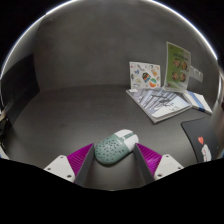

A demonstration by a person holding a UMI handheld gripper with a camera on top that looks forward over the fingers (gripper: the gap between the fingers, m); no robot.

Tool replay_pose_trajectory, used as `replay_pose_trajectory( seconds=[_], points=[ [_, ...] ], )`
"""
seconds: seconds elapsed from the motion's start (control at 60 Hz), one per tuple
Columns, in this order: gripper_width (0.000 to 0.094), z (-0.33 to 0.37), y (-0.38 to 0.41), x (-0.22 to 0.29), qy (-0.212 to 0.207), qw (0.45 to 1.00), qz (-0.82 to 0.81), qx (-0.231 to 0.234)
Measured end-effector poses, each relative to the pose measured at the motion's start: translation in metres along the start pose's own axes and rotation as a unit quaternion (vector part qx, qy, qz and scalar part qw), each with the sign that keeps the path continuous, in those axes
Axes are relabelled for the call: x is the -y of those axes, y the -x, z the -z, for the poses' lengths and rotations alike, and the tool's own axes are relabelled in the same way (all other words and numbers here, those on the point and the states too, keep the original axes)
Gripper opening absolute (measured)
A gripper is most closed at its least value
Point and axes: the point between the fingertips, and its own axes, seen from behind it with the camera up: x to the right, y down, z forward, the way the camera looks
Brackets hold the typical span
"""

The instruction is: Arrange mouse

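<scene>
A computer mouse (113, 146) with a teal perforated shell and a white front lies lengthwise between my fingertips, its front pointing away and to the right. My gripper (114, 152) is shut on it: the left magenta pad (76, 159) and the right magenta pad (150, 156) both press on its sides. The mouse is low over the grey desk (70, 110); I cannot tell whether it touches the desk.
A black mat (200, 138) with a small white and red object (203, 150) lies to the right. Beyond the fingers to the right lie stacked booklets and papers (160, 101). Two picture cards (146, 73) (178, 62) stand behind them.
</scene>
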Motion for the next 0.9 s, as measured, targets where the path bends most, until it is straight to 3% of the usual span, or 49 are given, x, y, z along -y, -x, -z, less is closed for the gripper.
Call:
replay_pose_trajectory(
  seconds=[0.25, 0.45, 0.55, 0.65, 0.8, 0.9],
  points=[
    [0.0844, 0.016, 0.021, -0.006, 0.048, 0.996, -0.067, 0.030],
    [0.0833, -0.014, 0.018, 0.011, 0.037, 0.999, -0.021, -0.017],
    [0.0835, -0.035, 0.023, 0.027, 0.035, 0.999, -0.019, -0.019],
    [0.0520, -0.042, 0.030, 0.034, 0.022, 1.000, -0.011, -0.009],
    [0.0439, -0.033, 0.041, 0.032, 0.026, 0.999, 0.033, 0.023],
    [0.0420, 0.014, 0.042, 0.078, -0.041, 0.996, 0.049, 0.057]
  ],
)
